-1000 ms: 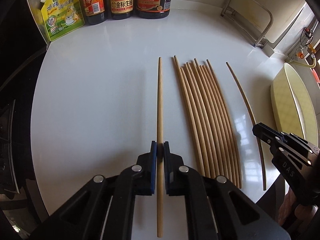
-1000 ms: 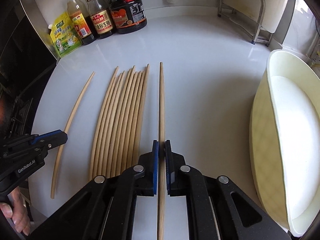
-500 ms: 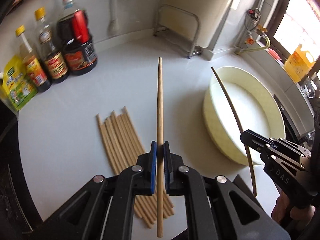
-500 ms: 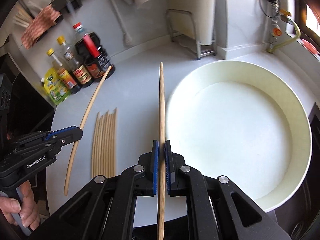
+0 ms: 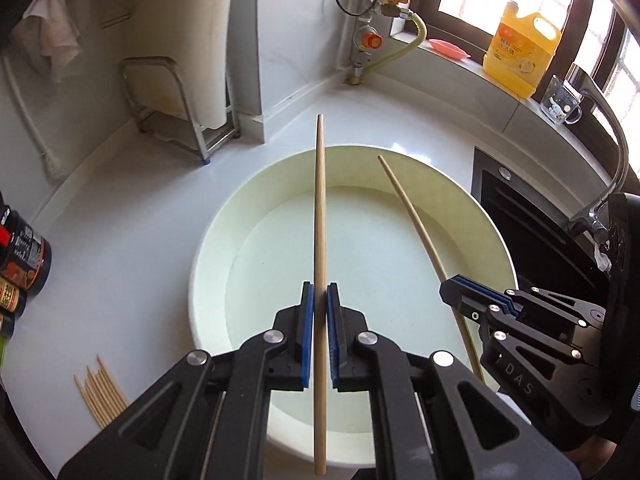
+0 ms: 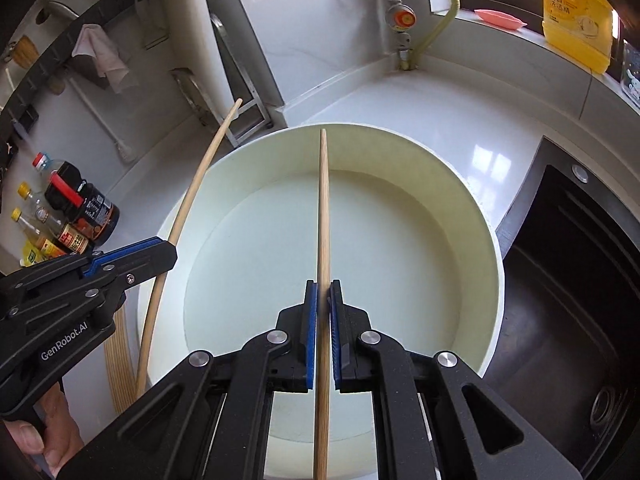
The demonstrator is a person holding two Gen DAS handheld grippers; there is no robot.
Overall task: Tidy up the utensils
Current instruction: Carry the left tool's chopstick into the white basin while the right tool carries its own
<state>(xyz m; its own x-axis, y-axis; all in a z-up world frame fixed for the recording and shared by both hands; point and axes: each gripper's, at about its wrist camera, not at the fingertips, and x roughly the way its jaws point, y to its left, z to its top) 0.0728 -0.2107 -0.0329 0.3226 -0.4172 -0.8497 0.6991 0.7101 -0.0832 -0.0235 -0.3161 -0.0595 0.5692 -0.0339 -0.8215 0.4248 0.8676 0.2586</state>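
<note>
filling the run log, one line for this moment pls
left gripper: shut on chopstick | right gripper: shut on second chopstick | both over basin

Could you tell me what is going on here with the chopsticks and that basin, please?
A person is sorting chopsticks with two tools. The left hand-held gripper is shut on one chopstick, and the right hand-held gripper is shut on another chopstick. Both are held above the cream basin, which looks empty. The remaining chopsticks lie bundled on the white counter beside the basin.
</note>
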